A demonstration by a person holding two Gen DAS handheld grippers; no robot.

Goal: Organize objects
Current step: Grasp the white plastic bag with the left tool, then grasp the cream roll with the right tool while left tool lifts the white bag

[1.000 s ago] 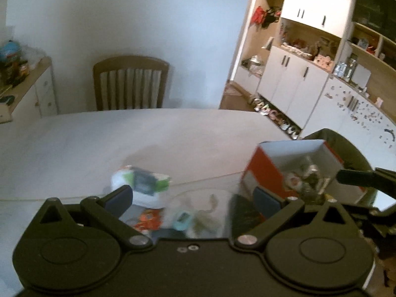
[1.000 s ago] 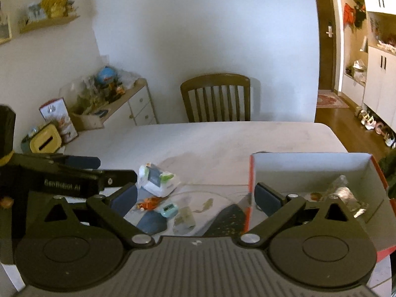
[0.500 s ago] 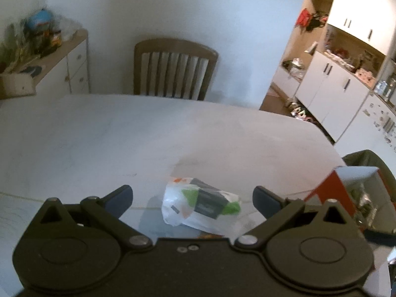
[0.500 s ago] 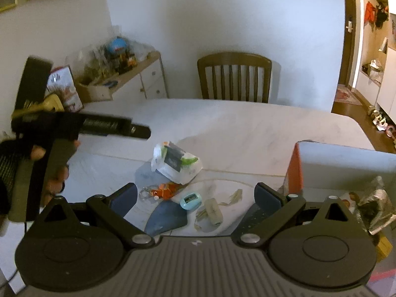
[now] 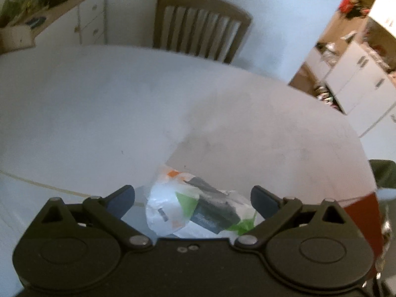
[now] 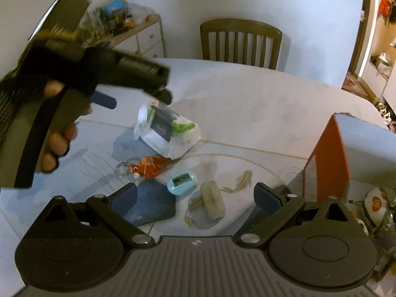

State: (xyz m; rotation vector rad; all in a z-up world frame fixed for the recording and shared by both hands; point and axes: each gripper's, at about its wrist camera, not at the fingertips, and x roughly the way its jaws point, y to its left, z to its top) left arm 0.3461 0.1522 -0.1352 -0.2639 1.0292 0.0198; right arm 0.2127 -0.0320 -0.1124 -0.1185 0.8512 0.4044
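A white plastic packet with a green and dark label [image 5: 198,210] lies on the table between the open fingers of my left gripper [image 5: 193,198]. In the right wrist view the same packet [image 6: 168,128] lies just under the left gripper [image 6: 138,96], which hovers above it. In front of it lie an orange fish keychain [image 6: 148,168], a light blue gadget [image 6: 182,182], a beige oblong piece [image 6: 212,199] and a dark blue flat piece [image 6: 151,206]. My right gripper [image 6: 195,195] is open and empty above these. An orange and white box [image 6: 346,153] stands at the right.
The white table [image 6: 259,104] stretches back to a wooden chair [image 6: 240,42]. A sideboard with clutter [image 6: 133,32] stands at the back left. The box holds wrapped items [image 6: 376,203]. White cabinets [image 5: 356,79] line the right side of the room.
My left gripper has swung left from beside the box and come down over the white packet. My right gripper has drawn back and left, so the small items now lie ahead of it.
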